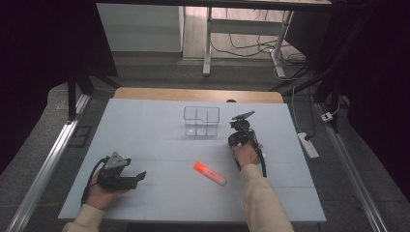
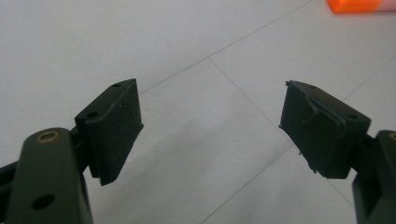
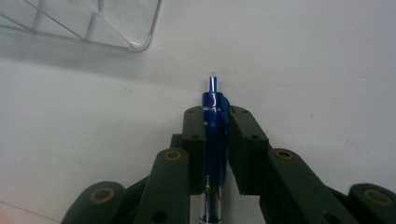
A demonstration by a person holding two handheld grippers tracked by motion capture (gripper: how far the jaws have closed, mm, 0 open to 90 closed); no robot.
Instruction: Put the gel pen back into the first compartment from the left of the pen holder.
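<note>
In the right gripper view the right tool [image 3: 215, 128] is clamped on a blue pen [image 3: 215, 135]: both black pads press its barrel from either side, and its blue clip end and silver push-button stick out past the jaw tips toward the middle of the frame. The pen's clear lower barrel runs down between the jaw arms to the bottom edge. Behind it, in the upper left of that frame, stands the corner of a clear plastic organizer [image 3: 135, 44] with dividing walls, apart from the pen tip.

In the high view the right tool [image 1: 240, 126] sits right of centre, held by the right hand [image 1: 246, 153], just to the right of the clear organizer [image 1: 201, 121], which stands on the pale table [image 1: 145, 125] a little above mid-frame. The pen itself is too small to make out there.

An orange highlighter [image 1: 209, 173] lies slantwise on the table below centre, between the two hands and touching neither.

The left tool [image 1: 137, 178] rests low at the lower left, held by the left hand [image 1: 99, 193]. In the left gripper view its jaws stand wide apart with bare table between them, and the highlighter's orange end [image 2: 357, 5] shows at the upper right edge.
</note>
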